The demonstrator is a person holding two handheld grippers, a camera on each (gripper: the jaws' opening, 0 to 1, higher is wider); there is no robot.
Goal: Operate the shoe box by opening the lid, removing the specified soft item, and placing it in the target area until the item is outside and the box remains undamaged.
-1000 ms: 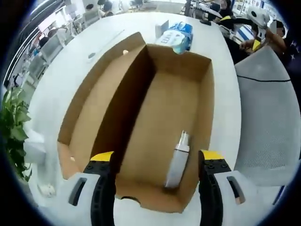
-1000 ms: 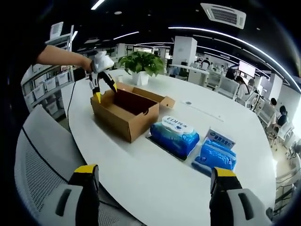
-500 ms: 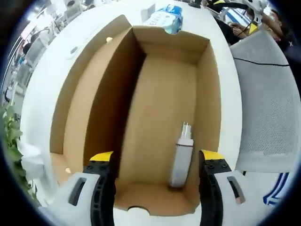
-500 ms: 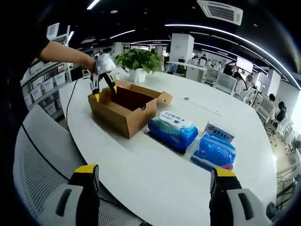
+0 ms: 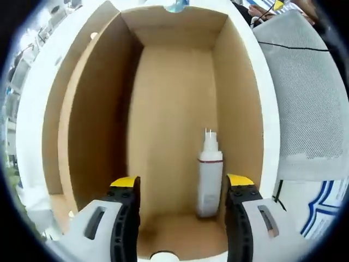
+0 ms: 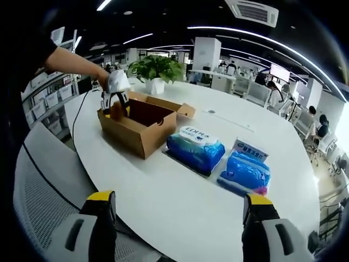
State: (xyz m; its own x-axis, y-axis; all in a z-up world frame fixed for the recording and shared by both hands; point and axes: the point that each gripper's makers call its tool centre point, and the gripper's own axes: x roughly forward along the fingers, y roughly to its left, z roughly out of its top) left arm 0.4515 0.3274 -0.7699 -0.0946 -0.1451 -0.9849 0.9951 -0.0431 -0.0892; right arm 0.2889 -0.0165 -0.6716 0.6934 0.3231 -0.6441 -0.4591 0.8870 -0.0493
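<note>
The left gripper view looks steeply down into the open shoe box [image 5: 174,109] from close above. The right gripper view faces across the bench [image 6: 180,191] from afar, sharing that shoe box [image 6: 139,128].

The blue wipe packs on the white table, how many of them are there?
2. The larger pack lies just beside the open cardboard box; the smaller pack lies further from the box, near the first. More could be hidden behind the box.
</note>
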